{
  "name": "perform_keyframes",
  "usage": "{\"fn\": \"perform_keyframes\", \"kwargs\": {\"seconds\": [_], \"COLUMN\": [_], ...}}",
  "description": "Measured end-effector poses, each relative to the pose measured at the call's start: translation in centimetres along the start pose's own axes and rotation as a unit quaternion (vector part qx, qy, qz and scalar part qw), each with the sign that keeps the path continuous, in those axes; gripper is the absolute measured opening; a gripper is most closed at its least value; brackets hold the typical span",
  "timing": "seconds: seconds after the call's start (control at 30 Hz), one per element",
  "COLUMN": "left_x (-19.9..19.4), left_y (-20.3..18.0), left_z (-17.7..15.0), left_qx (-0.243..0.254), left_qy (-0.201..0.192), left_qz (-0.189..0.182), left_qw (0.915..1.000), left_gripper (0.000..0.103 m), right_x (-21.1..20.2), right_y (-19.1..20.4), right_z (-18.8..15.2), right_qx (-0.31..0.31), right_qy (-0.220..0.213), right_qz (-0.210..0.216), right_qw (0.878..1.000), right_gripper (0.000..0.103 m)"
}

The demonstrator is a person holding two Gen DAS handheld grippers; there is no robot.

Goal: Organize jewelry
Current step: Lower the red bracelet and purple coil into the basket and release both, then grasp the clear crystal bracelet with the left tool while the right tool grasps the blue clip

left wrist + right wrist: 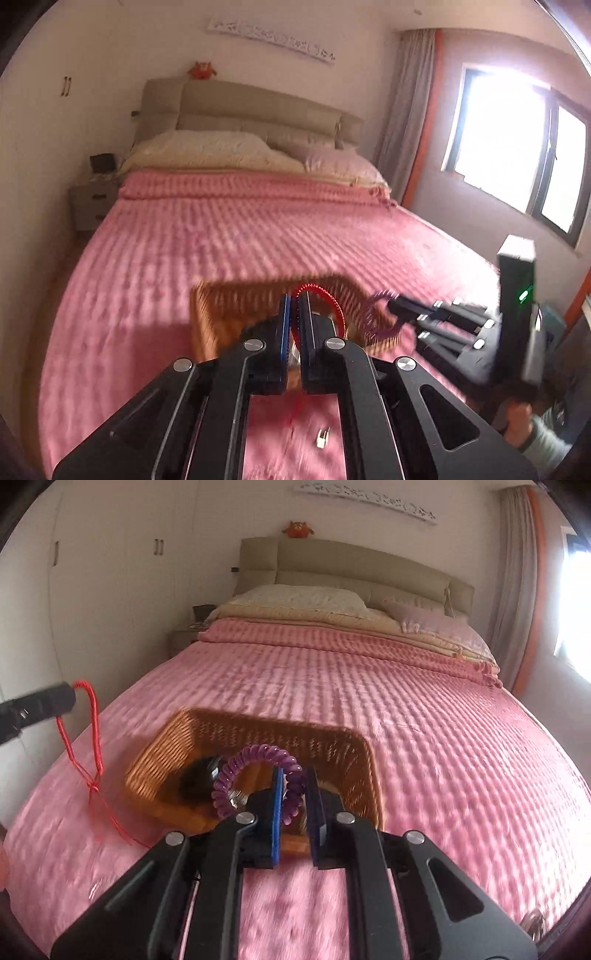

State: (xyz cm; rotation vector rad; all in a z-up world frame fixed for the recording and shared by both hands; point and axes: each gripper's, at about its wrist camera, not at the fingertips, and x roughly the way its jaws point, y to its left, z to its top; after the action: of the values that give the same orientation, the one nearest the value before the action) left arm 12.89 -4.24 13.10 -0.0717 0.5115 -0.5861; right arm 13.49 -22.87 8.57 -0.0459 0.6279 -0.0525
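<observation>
My left gripper [294, 300] is shut on a red cord bracelet [334, 306] that loops up past its tips, its loose strings trailing down. In the right wrist view the same red cord bracelet [92, 738] hangs from the left gripper's fingertips [55, 701] above the bed. My right gripper [294, 775] is shut on a purple spiral bracelet [243, 768], also seen blurred as the purple spiral bracelet [376, 314] held by the right gripper [397, 306] at the right. Under both grippers a woven wicker basket [343, 746] sits on the pink blanket, with a dark round item [201, 779] inside.
A small shiny metal piece [322, 437] lies on the pink blanket [221, 240] near me. Pillows and a beige headboard [351, 565] are at the far end, a nightstand [92, 203] at the left, a window [517, 147] at the right. A hand [521, 417] holds the right gripper.
</observation>
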Motion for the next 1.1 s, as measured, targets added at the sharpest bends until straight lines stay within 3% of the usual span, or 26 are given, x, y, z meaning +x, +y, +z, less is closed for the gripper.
{"fn": "perform_keyframes", "kwargs": {"seconds": [0.13, 0.3, 0.37, 0.5, 0.57, 0.63, 0.73, 0.97, 1.1], "left_x": [4.8, 11.6, 13.6, 15.3, 14.9, 13.8, 11.2, 1.4, -3.8], "left_y": [1.1, 4.1, 4.9, 4.9, 4.8, 4.6, 3.9, 1.7, 1.2], "left_z": [1.7, 0.5, -0.5, -2.1, -2.4, -2.4, -1.9, -2.2, -4.2], "left_qx": [-0.014, -0.058, -0.056, -0.033, -0.029, -0.027, -0.017, -0.01, -0.016], "left_qy": [0.012, 0.058, 0.084, 0.115, 0.117, 0.111, 0.089, 0.033, 0.016], "left_qz": [0.006, 0.036, 0.065, 0.084, 0.082, 0.078, 0.068, 0.045, 0.032], "left_qw": [0.9998, 0.9959, 0.9928, 0.9893, 0.9893, 0.9904, 0.9935, 0.9984, 0.9992], "left_gripper": [0.002, 0.002, 0.002, 0.003, 0.015, 0.048, 0.049, 0.05, 0.05], "right_x": [4.2, 10.0, 11.6, 12.6, 12.7, 12.4, 10.8, 2.0, -3.4], "right_y": [-1.8, -3.6, -3.6, -3.0, -3.0, -3.1, -3.1, -1.7, -0.5], "right_z": [1.2, 0.7, 0.1, -0.6, -0.8, -0.8, -0.5, -0.5, -2.9], "right_qx": [0.032, 0.076, 0.08, 0.072, 0.075, 0.075, 0.075, 0.056, 0.042], "right_qy": [0.036, 0.104, 0.129, 0.144, 0.15, 0.152, 0.137, 0.08, 0.062], "right_qz": [0.005, 0.01, 0.012, 0.006, 0.006, 0.012, 0.013, 0.036, 0.052], "right_qw": [0.999, 0.992, 0.988, 0.987, 0.986, 0.985, 0.988, 0.995, 0.996], "right_gripper": [0.01, 0.01, 0.01, 0.01, 0.01, 0.015, 0.036, 0.036, 0.036]}}
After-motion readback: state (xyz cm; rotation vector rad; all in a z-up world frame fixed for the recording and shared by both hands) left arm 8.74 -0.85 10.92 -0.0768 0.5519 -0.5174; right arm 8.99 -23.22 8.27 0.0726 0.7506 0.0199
